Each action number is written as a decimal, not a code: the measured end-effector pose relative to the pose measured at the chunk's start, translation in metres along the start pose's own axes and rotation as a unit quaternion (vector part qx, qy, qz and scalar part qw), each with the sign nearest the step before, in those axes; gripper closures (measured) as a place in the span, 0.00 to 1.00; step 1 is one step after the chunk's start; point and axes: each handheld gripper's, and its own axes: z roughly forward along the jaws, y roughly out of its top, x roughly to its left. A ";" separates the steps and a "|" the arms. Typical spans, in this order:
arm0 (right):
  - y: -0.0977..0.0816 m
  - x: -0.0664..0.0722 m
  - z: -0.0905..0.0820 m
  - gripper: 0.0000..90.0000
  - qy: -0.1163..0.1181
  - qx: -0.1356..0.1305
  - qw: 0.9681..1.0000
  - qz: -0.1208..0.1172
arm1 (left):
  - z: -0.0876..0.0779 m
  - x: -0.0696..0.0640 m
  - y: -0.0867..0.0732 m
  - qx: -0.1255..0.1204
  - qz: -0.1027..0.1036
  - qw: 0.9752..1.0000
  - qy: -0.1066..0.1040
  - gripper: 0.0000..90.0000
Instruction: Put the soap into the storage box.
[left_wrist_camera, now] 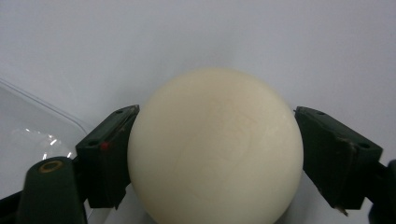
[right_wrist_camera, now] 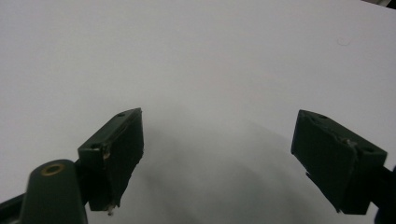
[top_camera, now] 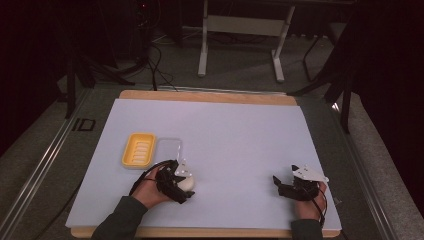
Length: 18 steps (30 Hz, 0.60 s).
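A smooth cream ball (left_wrist_camera: 215, 149) sits between the two black jaws of my left gripper (left_wrist_camera: 215, 122), and both pads press against its sides. In the high view the ball (top_camera: 188, 183) rests low on the white sheet, with the left gripper (top_camera: 184, 189) shut on it near the front left. My right gripper (top_camera: 278, 184) rests at the front right, open, with nothing between its jaws. In its own view the right gripper (right_wrist_camera: 219, 140) looks down on bare white sheet.
A yellow ribbed tray (top_camera: 138, 149) lies just beyond the left hand, with a clear plastic lid (top_camera: 169, 148) beside it; the lid's corner (left_wrist_camera: 28, 135) is close to the ball. The white sheet (top_camera: 225, 135) covers a wooden board. Table legs and cables stand behind.
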 end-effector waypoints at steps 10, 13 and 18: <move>0.000 0.000 0.000 0.19 0.000 0.001 1.000 0.000 | -0.001 0.007 0.002 0.025 -0.010 0.999 -0.019 0.24; 0.000 0.000 0.000 0.19 0.000 0.002 1.000 0.000 | 0.000 0.007 0.005 0.035 -0.008 0.999 -0.022 0.25; 0.000 0.000 0.000 0.19 0.000 0.002 1.000 0.000 | -0.001 0.009 0.009 0.052 -0.005 0.998 -0.027 0.27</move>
